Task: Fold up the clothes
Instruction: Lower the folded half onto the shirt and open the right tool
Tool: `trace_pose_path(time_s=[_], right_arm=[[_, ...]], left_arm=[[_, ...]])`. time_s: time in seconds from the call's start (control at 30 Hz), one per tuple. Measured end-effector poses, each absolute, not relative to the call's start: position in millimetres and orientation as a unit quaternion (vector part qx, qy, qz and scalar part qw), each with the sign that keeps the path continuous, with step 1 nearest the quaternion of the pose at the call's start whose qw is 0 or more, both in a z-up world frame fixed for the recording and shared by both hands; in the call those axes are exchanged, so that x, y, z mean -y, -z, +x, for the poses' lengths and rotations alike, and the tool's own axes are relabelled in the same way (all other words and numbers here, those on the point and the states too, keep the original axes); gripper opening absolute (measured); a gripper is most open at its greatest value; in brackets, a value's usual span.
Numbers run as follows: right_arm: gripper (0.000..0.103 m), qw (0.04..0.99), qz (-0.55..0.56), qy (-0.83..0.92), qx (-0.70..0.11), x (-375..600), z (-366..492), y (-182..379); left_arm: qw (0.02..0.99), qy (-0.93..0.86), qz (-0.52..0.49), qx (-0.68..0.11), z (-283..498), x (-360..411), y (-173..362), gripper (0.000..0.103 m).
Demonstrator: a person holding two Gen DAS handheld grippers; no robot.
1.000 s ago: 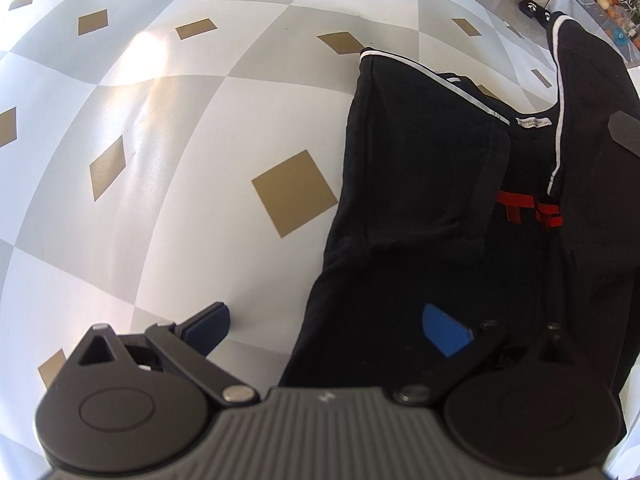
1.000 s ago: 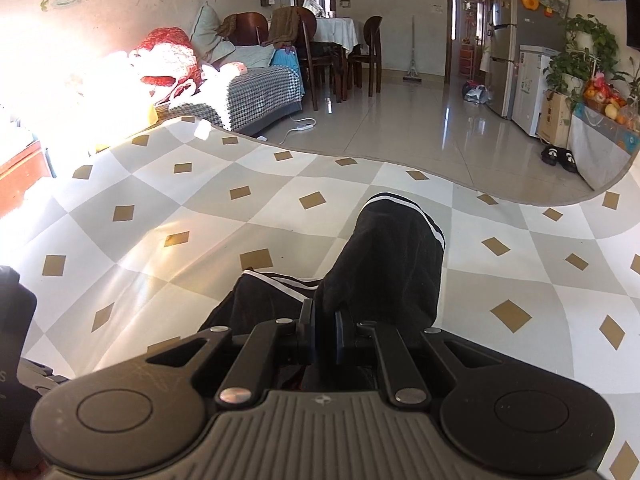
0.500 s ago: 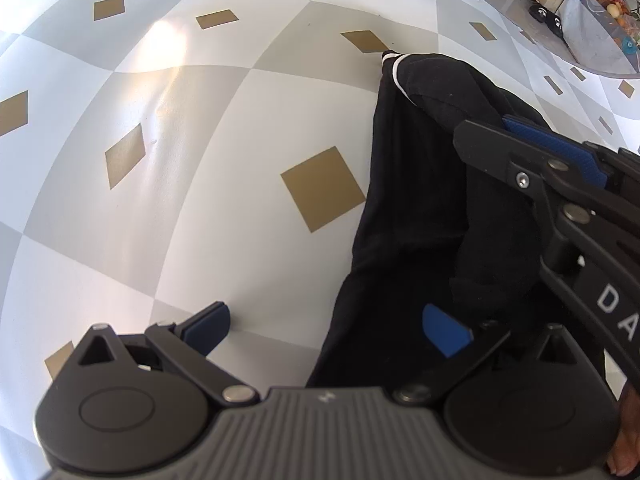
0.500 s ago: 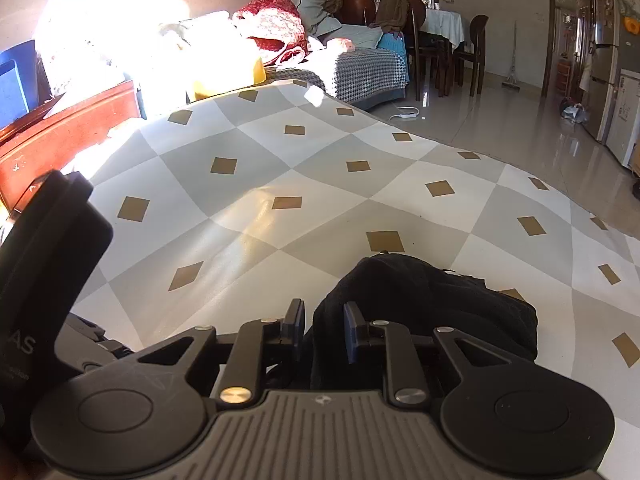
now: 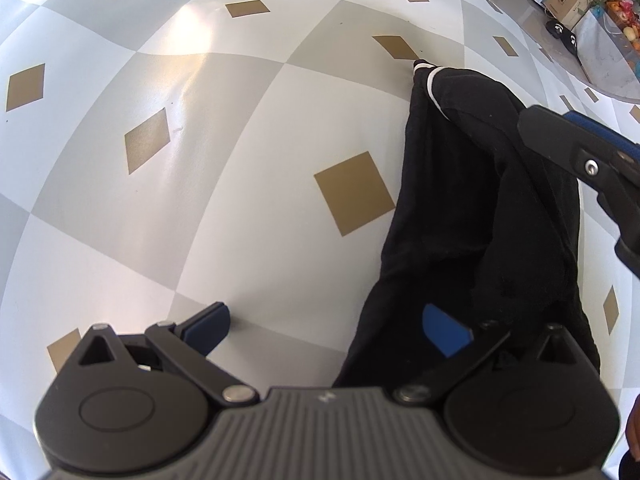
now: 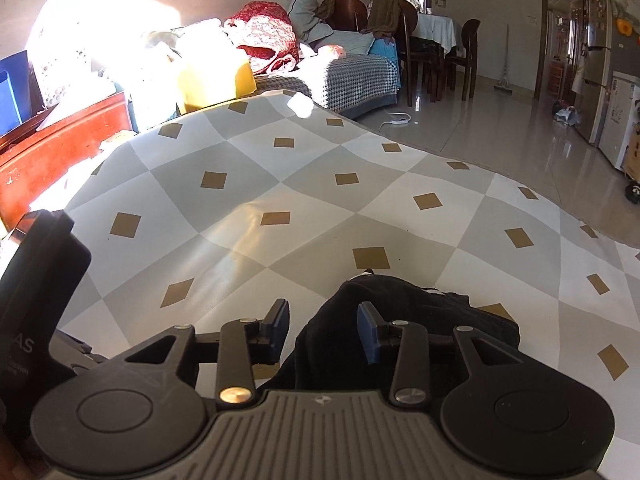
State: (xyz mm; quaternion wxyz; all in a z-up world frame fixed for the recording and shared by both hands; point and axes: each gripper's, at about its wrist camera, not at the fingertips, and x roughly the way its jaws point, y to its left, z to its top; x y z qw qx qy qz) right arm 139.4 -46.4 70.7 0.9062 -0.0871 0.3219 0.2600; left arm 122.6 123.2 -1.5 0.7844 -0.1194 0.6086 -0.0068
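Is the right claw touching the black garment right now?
Cannot tell. In the right wrist view the right claw is opening with the black garment bunched between its pads; a gap shows at the left pad, but the right pad overlaps cloth.

We see a black garment (image 5: 472, 216) with thin white trim, folded into a long, rumpled bundle, lying on the checked tabletop (image 5: 240, 200), away from its edges.
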Motion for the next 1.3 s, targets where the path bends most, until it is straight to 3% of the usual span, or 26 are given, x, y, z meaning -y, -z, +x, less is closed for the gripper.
trace_pose_path(time_s=[0.77, 0.93, 1.13, 1.3], right_arm=[[0.037, 0.880, -0.217, -0.228, -0.356, -2, 182, -23], [0.022, 0.870, -0.223, -0.220, -0.380, 2, 189, -9], [0.012, 0.875, -0.222, -0.192, -0.385, 2, 192, 1], [0.008, 0.908, -0.154, -0.161, -0.355, 15, 191, -10]], left_arm=[[0.783, -0.018, -0.130, -0.608, 127, -147, 1, 0.103], [0.780, -0.015, -0.142, -0.610, 128, -147, 1, 0.103], [0.775, -0.012, -0.152, -0.613, 128, -147, 3, 0.103], [0.774, -0.013, -0.155, -0.613, 128, -149, 3, 0.103]])
